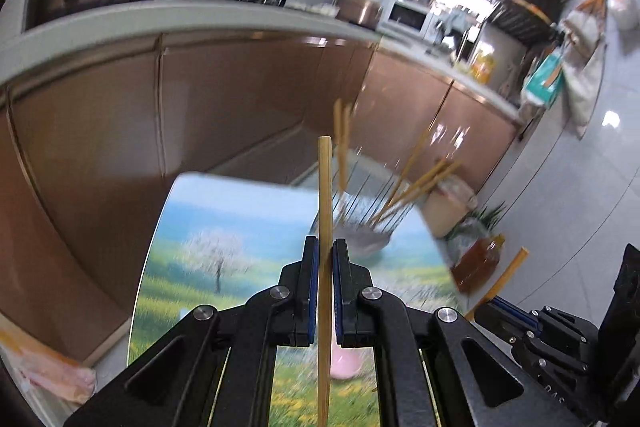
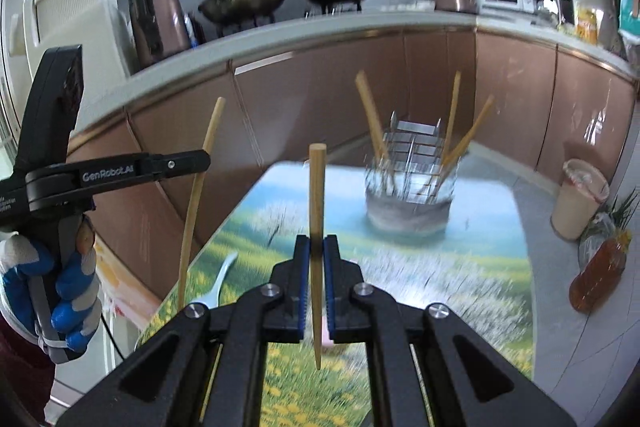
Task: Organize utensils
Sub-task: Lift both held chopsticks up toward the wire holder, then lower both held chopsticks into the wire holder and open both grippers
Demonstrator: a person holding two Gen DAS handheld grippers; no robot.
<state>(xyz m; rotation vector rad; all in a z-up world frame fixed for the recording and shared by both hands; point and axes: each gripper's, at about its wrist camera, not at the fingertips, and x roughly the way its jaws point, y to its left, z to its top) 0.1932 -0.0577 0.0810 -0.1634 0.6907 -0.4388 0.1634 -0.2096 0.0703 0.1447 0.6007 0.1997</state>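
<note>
Above the tabletop (image 2: 460,267), both grippers raised. Left hand-held gripper (image 1: 325,291) clamps one chopstick (image 1: 325,227) upright between narrow jaws. Right hand-held gripper (image 2: 317,291) likewise pinches a chopstick (image 2: 317,211), thick end up, tip hanging free below the pads. Wire holder (image 2: 410,183) stands at the far end of the tabletop, several chopsticks (image 2: 452,131) leaning in it. White spoon (image 2: 218,283) lies near the left edge.

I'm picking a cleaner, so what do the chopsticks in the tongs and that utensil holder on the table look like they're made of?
Chopsticks: likely bamboo or wood, judging by the matte, pale tan, uncoated-looking surface. Utensil holder: apparently shiny metal, with thin silvery wire bars over a solid band at the base, though it is blurred.
</note>
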